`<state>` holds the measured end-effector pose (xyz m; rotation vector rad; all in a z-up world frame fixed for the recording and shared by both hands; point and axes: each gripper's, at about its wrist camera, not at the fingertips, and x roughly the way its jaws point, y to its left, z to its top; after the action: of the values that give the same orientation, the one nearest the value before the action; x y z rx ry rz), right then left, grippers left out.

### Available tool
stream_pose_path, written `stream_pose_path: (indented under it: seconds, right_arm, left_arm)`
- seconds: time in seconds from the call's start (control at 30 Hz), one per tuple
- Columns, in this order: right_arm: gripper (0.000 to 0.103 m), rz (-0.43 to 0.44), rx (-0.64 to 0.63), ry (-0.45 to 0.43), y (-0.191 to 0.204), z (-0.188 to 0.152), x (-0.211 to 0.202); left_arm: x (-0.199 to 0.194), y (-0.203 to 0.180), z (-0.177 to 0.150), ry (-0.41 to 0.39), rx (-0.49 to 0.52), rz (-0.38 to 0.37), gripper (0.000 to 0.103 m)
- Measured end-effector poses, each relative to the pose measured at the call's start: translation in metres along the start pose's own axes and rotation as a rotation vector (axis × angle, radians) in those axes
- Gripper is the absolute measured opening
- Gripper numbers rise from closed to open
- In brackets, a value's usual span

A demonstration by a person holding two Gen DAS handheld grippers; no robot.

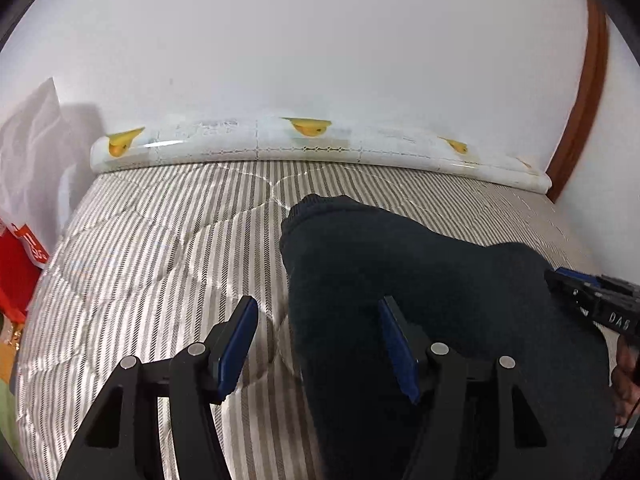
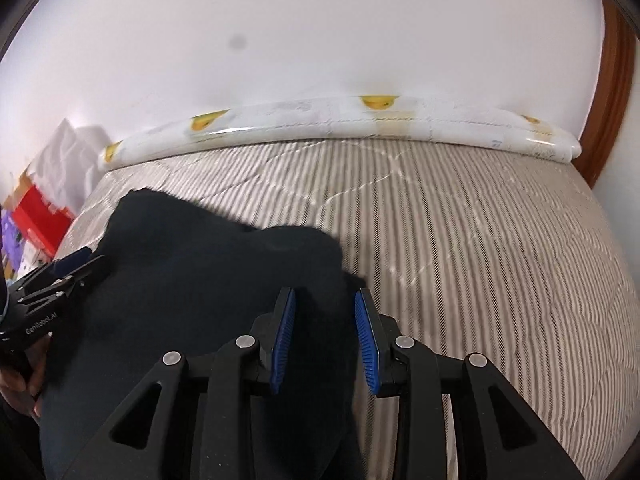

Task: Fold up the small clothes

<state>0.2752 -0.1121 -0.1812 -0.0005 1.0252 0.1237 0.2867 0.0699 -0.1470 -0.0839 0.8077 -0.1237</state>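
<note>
Here you kept both grippers spread, the left gripper (image 1: pixel 318 346) wide over the edge of the dark garment (image 1: pixel 420 288) on the striped mattress (image 1: pixel 160 240), the right gripper (image 2: pixel 325 336) narrower, probably to pinch its edges.

Black garment (image 1: pixel 420 280), grey-and-white striped mattress (image 1: pixel 160 248), white wall (image 1: pixel 320 40), yellow-motif white roll (image 1: pixel 304 140), red box (image 1: pixel 16 264)
</note>
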Motion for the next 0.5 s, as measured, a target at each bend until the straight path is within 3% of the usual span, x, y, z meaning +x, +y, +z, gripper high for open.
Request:
stream_pose_path:
  seconds: [0.27, 0.5]
  right_arm:
    - [0.031, 0.045, 0.006, -0.012, -0.007, -0.01, -0.019]
    - [0.031, 0.081, -0.084, -0.02, 0.004, -0.059, -0.07]
  left_arm:
    - [-0.02, -0.006, -0.01, 0.021, 0.009, -0.037, 0.059]
    - [-0.073, -0.012, -0.047, 0.024, 0.001, -0.082, 0.058]
